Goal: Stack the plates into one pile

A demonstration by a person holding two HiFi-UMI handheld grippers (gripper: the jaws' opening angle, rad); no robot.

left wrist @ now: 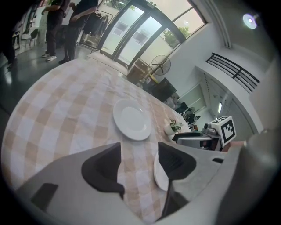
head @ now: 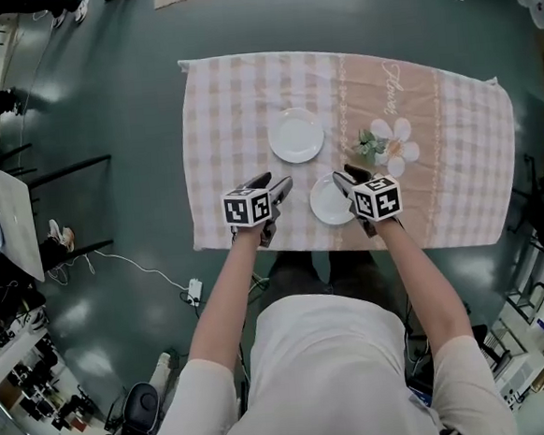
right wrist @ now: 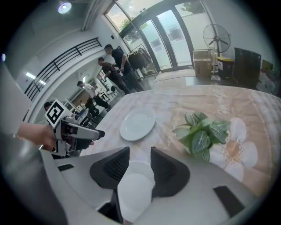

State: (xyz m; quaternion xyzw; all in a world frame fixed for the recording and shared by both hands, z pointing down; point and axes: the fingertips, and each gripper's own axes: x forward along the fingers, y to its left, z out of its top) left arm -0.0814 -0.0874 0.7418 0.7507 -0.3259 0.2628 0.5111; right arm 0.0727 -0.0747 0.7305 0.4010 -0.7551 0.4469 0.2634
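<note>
- Plates, head view: two white ones lay apart on a checked cloth, not stacked. The far plate sat toward the cloth's middle and the near plate close to the front edge. A small plant stood right of the far plate.
- Head view, tools: the left gripper hovered just left of the near plate. The right gripper was at that plate's right rim.
- Left gripper view: the left gripper had its jaws apart, with only bare cloth in the gap. The near plate showed partly behind the right-hand jaw. The far plate lay ahead, with the plant and right gripper beyond it.
- Right gripper view: the right gripper had its jaws apart, the near plate showing in the gap below them; contact could not be judged. The far plate lay ahead, the plant to its right and the left gripper to its left. People stood in the background.
</note>
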